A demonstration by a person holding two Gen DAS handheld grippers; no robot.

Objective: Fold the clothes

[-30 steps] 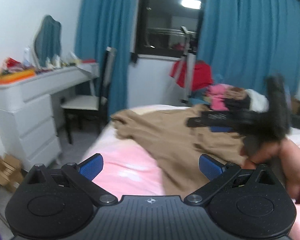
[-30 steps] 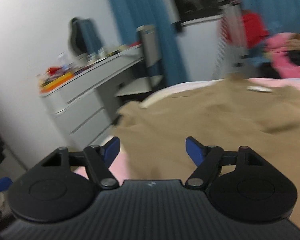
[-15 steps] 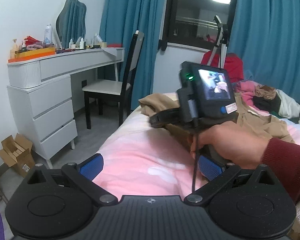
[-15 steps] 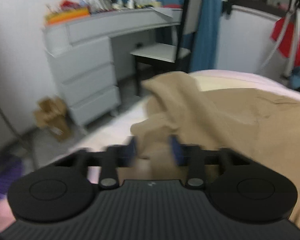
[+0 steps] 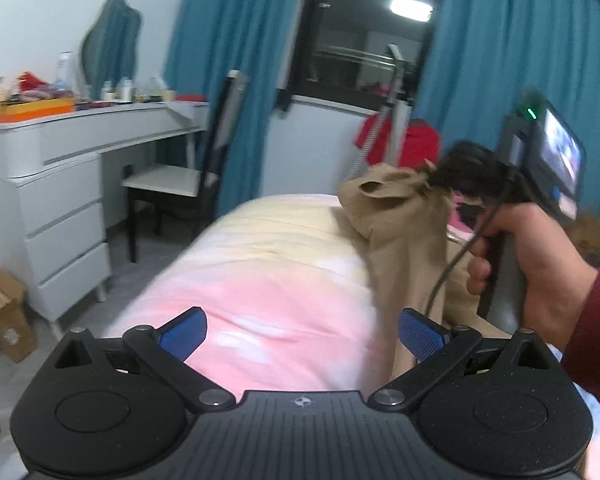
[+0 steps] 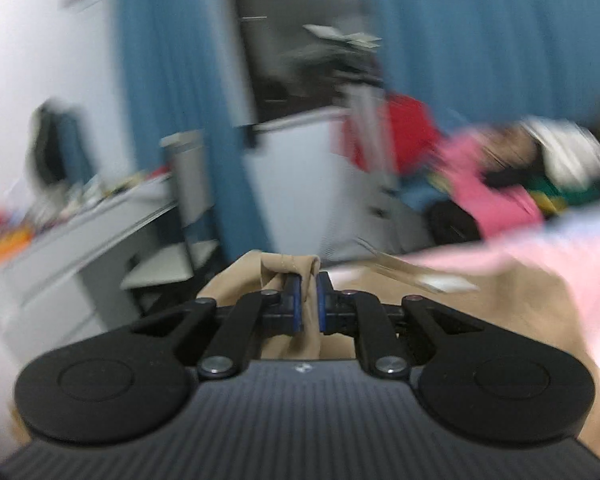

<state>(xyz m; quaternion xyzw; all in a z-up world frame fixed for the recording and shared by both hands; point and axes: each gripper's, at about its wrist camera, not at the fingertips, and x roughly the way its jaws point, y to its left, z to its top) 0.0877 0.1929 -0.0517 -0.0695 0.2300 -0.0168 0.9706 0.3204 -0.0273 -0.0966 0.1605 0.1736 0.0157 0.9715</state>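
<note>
A tan garment [image 5: 404, 236] hangs bunched over the pink bed [image 5: 260, 280], lifted at its top end. My right gripper [image 6: 308, 312] is shut on a fold of this tan garment [image 6: 300, 276]. In the left wrist view the right gripper [image 5: 456, 172] shows from the side, held by a hand [image 5: 540, 264] in a dark red sleeve, with the cloth hanging from it. My left gripper [image 5: 302, 332] is open and empty, low over the bed's near part, left of the hanging cloth.
A white dresser [image 5: 48, 200] with clutter on top stands at the left, a chair [image 5: 196, 176] beside it. Teal curtains [image 5: 228, 60] frame a dark window. A pile of clothes [image 6: 512, 184] lies at the bed's far right. A cardboard box [image 5: 0, 316] sits on the floor.
My right gripper closed on the tan garment's edge and lifted it up off the bed. My left gripper stayed open and turned a little.
</note>
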